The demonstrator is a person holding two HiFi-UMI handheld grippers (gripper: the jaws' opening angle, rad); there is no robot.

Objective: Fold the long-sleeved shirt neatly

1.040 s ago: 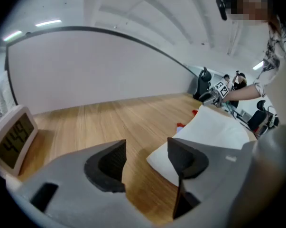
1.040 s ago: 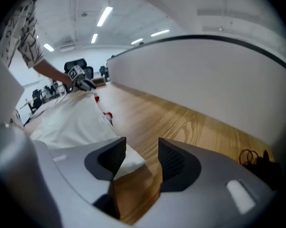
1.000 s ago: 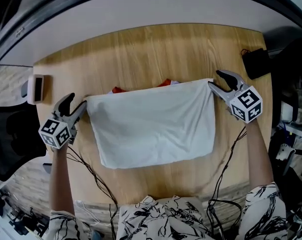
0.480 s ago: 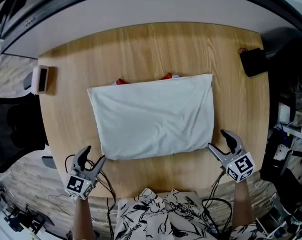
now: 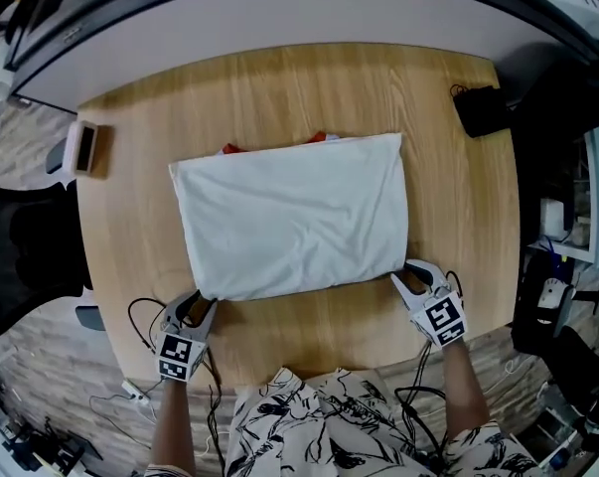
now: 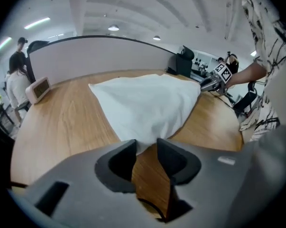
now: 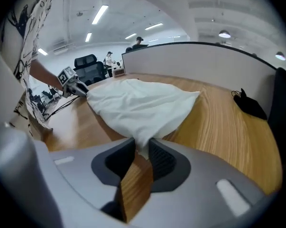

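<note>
The white shirt (image 5: pixel 289 217) lies folded into a rectangle on the round wooden table (image 5: pixel 279 82), with a bit of red showing at its far edge (image 5: pixel 319 137). My left gripper (image 5: pixel 198 304) is at the near left corner, and its jaws have just been closing on that corner (image 6: pixel 146 146). At the near right corner my right gripper (image 5: pixel 410 276) has also just been closing, and the cloth is pinched between its pads (image 7: pixel 142 148). Each gripper view shows the shirt (image 6: pixel 147 103) (image 7: pixel 138 103) stretching away towards the other gripper (image 6: pixel 214 82) (image 7: pixel 74 88).
A black object with a cord (image 5: pixel 478 110) sits at the table's far right edge. A small white device (image 5: pixel 80 149) stands at the far left edge. Cables (image 5: pixel 145 316) trail off the near edge by my arms. A low white partition (image 6: pixel 100 56) runs behind the table.
Both grippers came from the shirt's far corners back to the near side, then moved in onto the near corners and closed on them. The shirt stays flat.
</note>
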